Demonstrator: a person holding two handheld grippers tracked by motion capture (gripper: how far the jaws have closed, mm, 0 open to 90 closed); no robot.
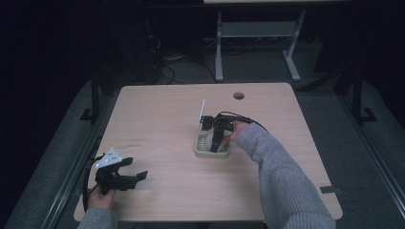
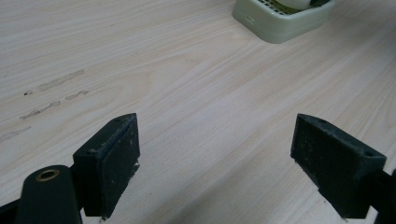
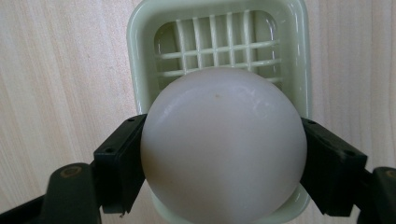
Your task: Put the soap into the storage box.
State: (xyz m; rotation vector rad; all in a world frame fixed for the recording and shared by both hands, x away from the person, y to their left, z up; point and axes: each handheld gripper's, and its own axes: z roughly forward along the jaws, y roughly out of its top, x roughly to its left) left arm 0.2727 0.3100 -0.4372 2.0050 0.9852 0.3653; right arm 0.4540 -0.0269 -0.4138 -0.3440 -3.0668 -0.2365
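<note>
A pale green slatted tray point(image 1: 212, 153) point(image 3: 142, 56) sits near the middle of the wooden table point(image 1: 157, 129). My right gripper point(image 1: 218, 144) point(image 3: 222, 156) points down into it, shut on a white ball point(image 3: 223, 145), both pads pressed against its sides; the ball hangs just over the tray's grid floor. My left gripper point(image 1: 129, 174) point(image 2: 217, 158) rests low at the table's front left corner, open, with bare wood between its jaws. The tray's corner point(image 2: 280, 21) appears far ahead in the left gripper view.
Faint scuff marks point(image 2: 51, 95) run across the wood left of my left gripper. A cable hole point(image 1: 239, 95) is near the table's far edge. A white table frame point(image 1: 258, 43) stands beyond on the dark floor.
</note>
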